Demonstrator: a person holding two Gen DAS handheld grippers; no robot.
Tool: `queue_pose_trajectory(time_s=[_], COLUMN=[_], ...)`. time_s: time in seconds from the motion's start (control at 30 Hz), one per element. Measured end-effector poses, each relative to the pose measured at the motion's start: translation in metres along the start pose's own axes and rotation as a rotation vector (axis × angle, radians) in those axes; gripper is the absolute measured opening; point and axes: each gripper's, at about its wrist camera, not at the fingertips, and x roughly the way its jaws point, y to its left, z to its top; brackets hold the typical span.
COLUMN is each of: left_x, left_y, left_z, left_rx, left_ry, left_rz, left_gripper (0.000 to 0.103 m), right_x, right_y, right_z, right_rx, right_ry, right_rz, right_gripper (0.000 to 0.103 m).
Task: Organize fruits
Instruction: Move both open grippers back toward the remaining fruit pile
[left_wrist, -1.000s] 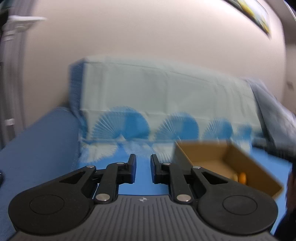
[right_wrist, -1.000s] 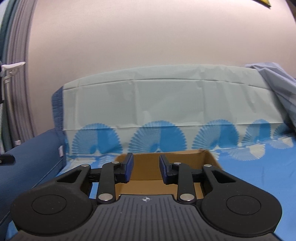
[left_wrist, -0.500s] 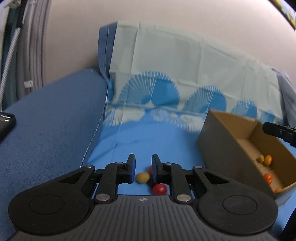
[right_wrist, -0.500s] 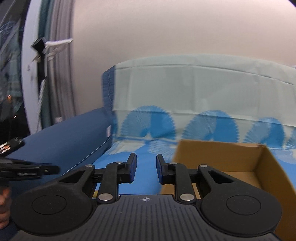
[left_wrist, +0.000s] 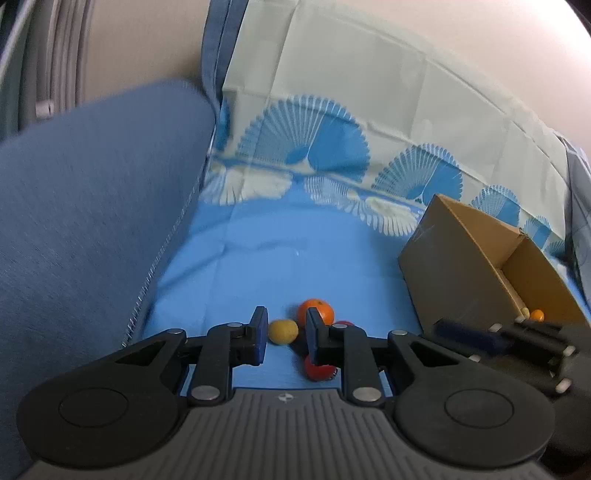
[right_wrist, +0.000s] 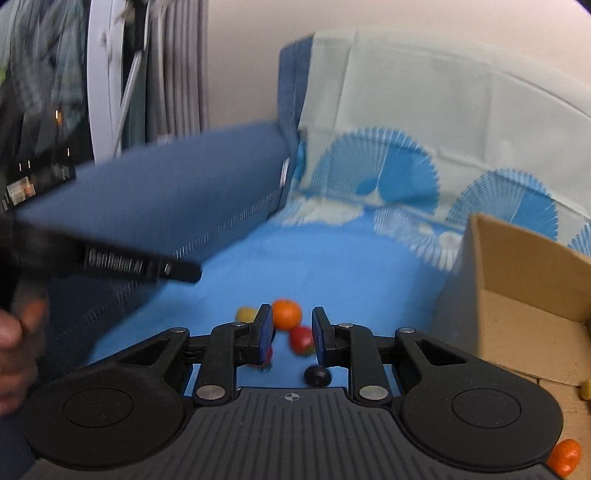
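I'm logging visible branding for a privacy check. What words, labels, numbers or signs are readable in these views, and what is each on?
White embossed lettering on the side of the left gripper, seen from the right wrist: too blurred to read.
Small round emblem on the grey gripper body: a symbol, no words.
Cardboard box: no readable print.

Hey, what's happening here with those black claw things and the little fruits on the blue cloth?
A person holds a two-finger gripper in each hand and is sorting fruit. Both hover over a small cluster on the blue sheet: an orange, a yellow fruit and a red one. The left gripper has its jaws opening, with nothing gripped; the right gripper is slightly open and empty too. A cardboard box beside them already holds a few fruits.
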Motion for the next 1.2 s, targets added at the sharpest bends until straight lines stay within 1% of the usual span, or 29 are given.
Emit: queue_pose_trajectory(time_s=[0.07, 0.13, 0.17, 0.23, 0.3, 0.37, 0.47, 0.57, 0.7, 0.8, 0.83, 0.9, 0.93, 1.03, 1.07, 1.1, 1.13, 1.2], left_x=[0.011, 0.023, 0.029, 0.04, 0.05, 0.059, 0.07, 0.08, 0.093, 0.098, 0.099, 0.102, 0.102, 0.104, 0.104, 0.103, 0.102, 0.096], left_y=[0.005, 0.009, 0.01, 0.012, 0.012, 0.013, 0.018, 0.024, 0.031, 0.031, 0.031, 0.028, 0.026, 0.021, 0.02, 0.02, 0.019, 0.019], left_z=[0.002, 0.004, 0.004, 0.005, 0.006, 0.007, 0.008, 0.006, 0.004, 0.002, 0.002, 0.001, 0.0, -0.001, -0.002, -0.002, -0.002, -0.001], left_rx=[-0.036, -0.069, -0.081, -0.101, -0.113, -0.123, -0.171, -0.225, -0.275, -0.279, -0.274, -0.258, -0.249, -0.221, -0.215, -0.217, -0.218, -0.214], left_ry=[0.036, 0.069, 0.082, 0.093, 0.095, 0.096, 0.091, 0.097, 0.123, 0.143, 0.148, 0.16, 0.161, 0.168, 0.167, 0.164, 0.159, 0.131], left_rz=[-0.012, -0.021, -0.024, -0.017, -0.009, 0.007, 0.012, 0.009, 0.027, 0.015, 0.013, 0.015, 0.015, 0.021, 0.02, 0.008, 0.002, 0.035], left_gripper=[0.024, 0.024, 0.025, 0.03, 0.039, 0.045, 0.045, 0.045, 0.045, 0.045, 0.045, 0.045, 0.045, 0.044, 0.039, 0.031, 0.031, 0.031], right_x=[0.013, 0.026, 0.032, 0.046, 0.058, 0.066, 0.077, 0.092, 0.105, 0.106, 0.105, 0.104, 0.104, 0.1, 0.098, 0.096, 0.094, 0.089], right_y=[0.008, 0.013, 0.015, 0.014, 0.012, 0.01, 0.005, -0.003, -0.012, -0.012, -0.011, -0.01, -0.009, -0.006, -0.007, -0.008, -0.008, -0.009], right_z=[-0.002, -0.003, -0.004, -0.008, -0.011, -0.012, -0.014, -0.017, -0.024, -0.026, -0.026, -0.027, -0.027, -0.027, -0.025, -0.024, -0.023, -0.022], right_rx=[-0.005, -0.001, 0.0, 0.008, 0.028, 0.046, 0.072, 0.114, 0.165, 0.163, 0.152, 0.147, 0.141, 0.117, 0.124, 0.133, 0.135, 0.139], right_ry=[0.031, 0.062, 0.079, 0.115, 0.15, 0.169, 0.188, 0.222, 0.282, 0.278, 0.276, 0.271, 0.268, 0.26, 0.257, 0.252, 0.246, 0.243], right_rz=[-0.006, -0.033, -0.054, -0.092, -0.11, -0.12, -0.129, -0.131, -0.137, -0.138, -0.138, -0.125, -0.118, -0.123, -0.116, -0.112, -0.112, -0.112], right_gripper=[0.026, 0.029, 0.036, 0.047, 0.048, 0.048, 0.051, 0.051, 0.05, 0.05, 0.048, 0.037, 0.028, 0.026, 0.026, 0.026, 0.026, 0.026])
